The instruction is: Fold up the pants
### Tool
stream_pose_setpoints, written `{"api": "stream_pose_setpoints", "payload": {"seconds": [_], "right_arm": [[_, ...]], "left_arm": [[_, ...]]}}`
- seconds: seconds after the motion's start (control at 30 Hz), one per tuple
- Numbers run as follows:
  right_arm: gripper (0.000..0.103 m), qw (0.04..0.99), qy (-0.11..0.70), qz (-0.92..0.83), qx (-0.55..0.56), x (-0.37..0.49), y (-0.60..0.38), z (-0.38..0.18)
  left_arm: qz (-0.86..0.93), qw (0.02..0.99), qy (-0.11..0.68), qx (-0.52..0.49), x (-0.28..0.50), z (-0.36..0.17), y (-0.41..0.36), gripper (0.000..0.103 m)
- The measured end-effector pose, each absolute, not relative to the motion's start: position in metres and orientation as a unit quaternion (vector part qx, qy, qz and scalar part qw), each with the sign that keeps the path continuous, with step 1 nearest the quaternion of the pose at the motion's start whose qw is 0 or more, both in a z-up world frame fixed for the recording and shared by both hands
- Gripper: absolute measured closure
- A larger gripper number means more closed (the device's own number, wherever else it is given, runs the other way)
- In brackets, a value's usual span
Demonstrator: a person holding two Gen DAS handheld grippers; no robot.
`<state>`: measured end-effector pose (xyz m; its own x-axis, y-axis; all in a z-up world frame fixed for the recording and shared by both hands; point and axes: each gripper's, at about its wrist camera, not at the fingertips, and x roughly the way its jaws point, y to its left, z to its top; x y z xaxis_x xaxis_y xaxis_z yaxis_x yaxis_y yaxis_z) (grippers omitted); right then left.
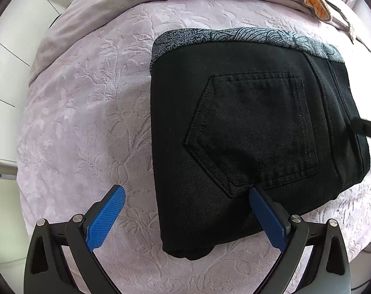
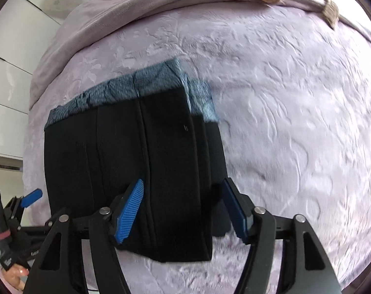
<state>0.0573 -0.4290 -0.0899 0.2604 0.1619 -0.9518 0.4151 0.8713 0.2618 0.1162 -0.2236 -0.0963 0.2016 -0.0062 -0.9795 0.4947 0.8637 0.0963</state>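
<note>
Pants (image 1: 246, 132) were basically done imo, folded into a compact bundle mid-bed (image 1: 87, 98). Left hand-held gripper (image 1: 188, 196) and right hand-held gripper (image 2: 183, 191) both spread, pinching nothing. Maybe just tidying left.

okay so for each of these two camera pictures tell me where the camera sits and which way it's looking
Left wrist view: sits on the left claw, looking steeply down along its open blue fingers at the folded black pants on the lilac bedspread.
Right wrist view: sits on the right claw, looking steeply down at the pants, its open fingers astride their right edge; the left claw and a bit of a hand show at lower left.
Shared: the pants, the bedspread, the orange-lined cloth at the top.
</note>
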Motion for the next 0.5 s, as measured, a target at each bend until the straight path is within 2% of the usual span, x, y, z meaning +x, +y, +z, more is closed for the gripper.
{"api": "stream_pose_setpoints", "payload": {"seconds": [0.5], "right_arm": [[0.024, 0.754, 0.613, -0.087, 0.222, 0.044, -0.414, -0.097]], "left_arm": [[-0.178, 0.738, 0.619, 0.202, 0.119, -0.115, -0.226, 0.001]]}}
